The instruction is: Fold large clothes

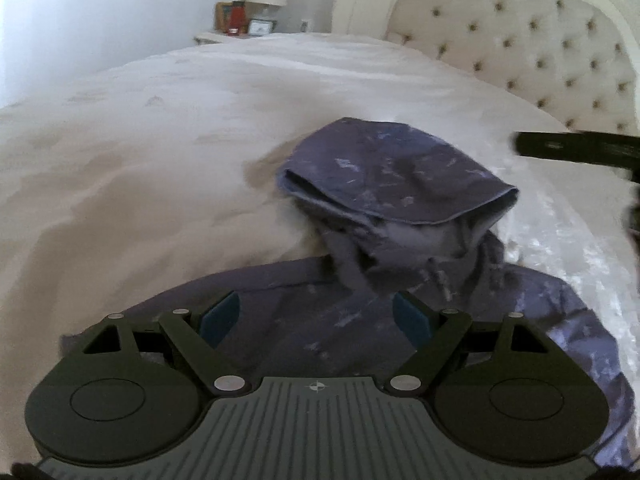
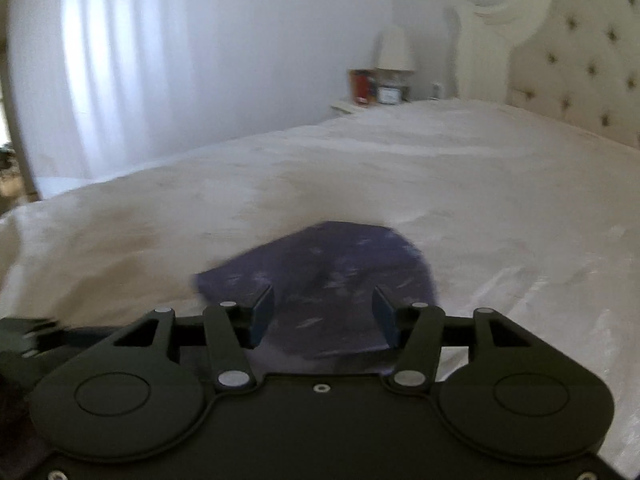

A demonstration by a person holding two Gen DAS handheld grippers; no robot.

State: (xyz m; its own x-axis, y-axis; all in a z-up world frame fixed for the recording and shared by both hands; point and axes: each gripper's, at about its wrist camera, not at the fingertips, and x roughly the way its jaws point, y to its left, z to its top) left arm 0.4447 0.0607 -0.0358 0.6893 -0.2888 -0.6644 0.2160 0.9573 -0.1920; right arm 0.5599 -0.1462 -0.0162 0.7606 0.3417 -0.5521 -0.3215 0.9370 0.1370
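Apparently between folds: the hoodie [image 1: 360,312] lies on the bed [image 1: 160,140], its hood toward the headboard [image 1: 540,60]; left gripper [image 1: 316,320] and right gripper [image 2: 323,312] hover above it, both apart and empty. Next, pinch an edge.

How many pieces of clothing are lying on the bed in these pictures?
1. A purple hoodie lies on the white bed cover, its hood toward the headboard. Its lower part is hidden behind the left gripper.
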